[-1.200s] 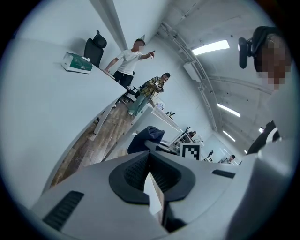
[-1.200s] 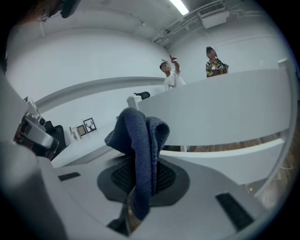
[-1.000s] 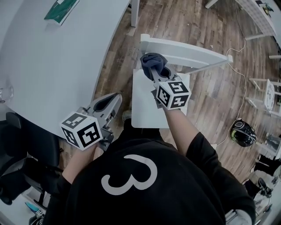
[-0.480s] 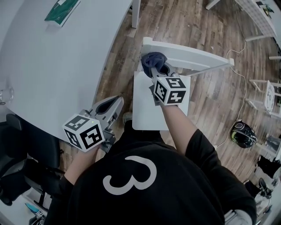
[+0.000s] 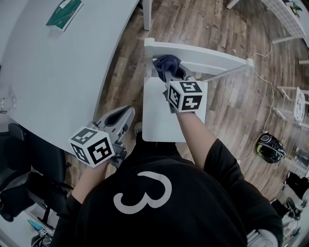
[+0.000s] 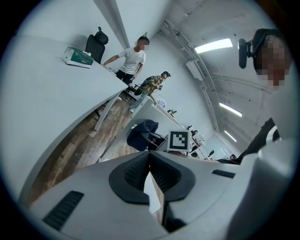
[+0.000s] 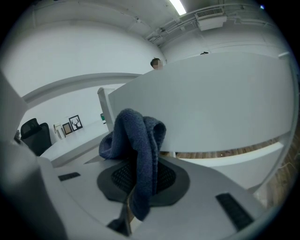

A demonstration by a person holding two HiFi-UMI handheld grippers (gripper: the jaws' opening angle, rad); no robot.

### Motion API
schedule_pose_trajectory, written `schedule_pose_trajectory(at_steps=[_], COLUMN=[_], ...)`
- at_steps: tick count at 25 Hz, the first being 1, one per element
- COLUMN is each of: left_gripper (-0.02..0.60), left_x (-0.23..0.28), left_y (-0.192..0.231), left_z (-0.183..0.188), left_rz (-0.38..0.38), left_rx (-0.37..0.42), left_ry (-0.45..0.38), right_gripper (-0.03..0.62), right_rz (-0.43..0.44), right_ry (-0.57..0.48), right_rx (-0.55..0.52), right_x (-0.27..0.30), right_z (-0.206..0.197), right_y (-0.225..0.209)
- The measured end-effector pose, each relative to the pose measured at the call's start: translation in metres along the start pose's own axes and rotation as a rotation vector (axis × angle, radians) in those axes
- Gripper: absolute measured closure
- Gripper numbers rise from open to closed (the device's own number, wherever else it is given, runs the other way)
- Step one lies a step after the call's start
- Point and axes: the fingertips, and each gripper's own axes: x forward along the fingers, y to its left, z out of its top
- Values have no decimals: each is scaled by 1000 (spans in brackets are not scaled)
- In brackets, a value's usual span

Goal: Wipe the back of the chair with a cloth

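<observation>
Head view: we are standing over a white chair (image 5: 161, 120). Its bare seat fills the centre of the frame and its back crosses the upper middle.

The right gripper (image 5: 175, 76) reaches to the left end of that back. Its jaws pinch a dark blue cloth (image 5: 166, 63). The cloth is bunched into a lump just under the top rail, in the upper centre of the frame.

In the right gripper view, the cloth folds over the jaw tips and hangs down between the dark pads (image 7: 166, 180), low and left of centre. The chair's broad white back panel rises behind it and to its right. The cloth lies at the panel's left edge, but we cannot tell whether it presses on the panel.

The left gripper (image 5: 124, 116) is at the lower left of centre in the head view. It is held apart from the chair, beside the curved edge of a large white table (image 5: 63, 72). In its own view the jaws are pressed together with nothing between them.

Surroundings:
- A green box (image 5: 64, 12) lies on the table at the upper left.
- The wooden floor (image 5: 193, 19) runs across the top and right of the frame.
- A helmet (image 5: 270, 146) lies on the floor at the right edge.
- A black office chair (image 5: 34, 169) is at the lower left.
- In the left gripper view, two people (image 6: 132, 58) stand at the far end of the table, upper centre.
</observation>
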Motion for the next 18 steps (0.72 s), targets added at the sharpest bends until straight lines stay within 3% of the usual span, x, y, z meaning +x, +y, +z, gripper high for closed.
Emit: schedule_pose_trajectory(at_steps=[18], left_gripper=[568], left_x=[56], left_y=[-67], left_z=[-44], left_rz=[-17], left_rx=[26], left_ry=[39], right_gripper=[542], right_rz=[-125], right_ry=[-26], right_rx=[-11], right_x=[-71], right_z=[-4], right_y=[-128])
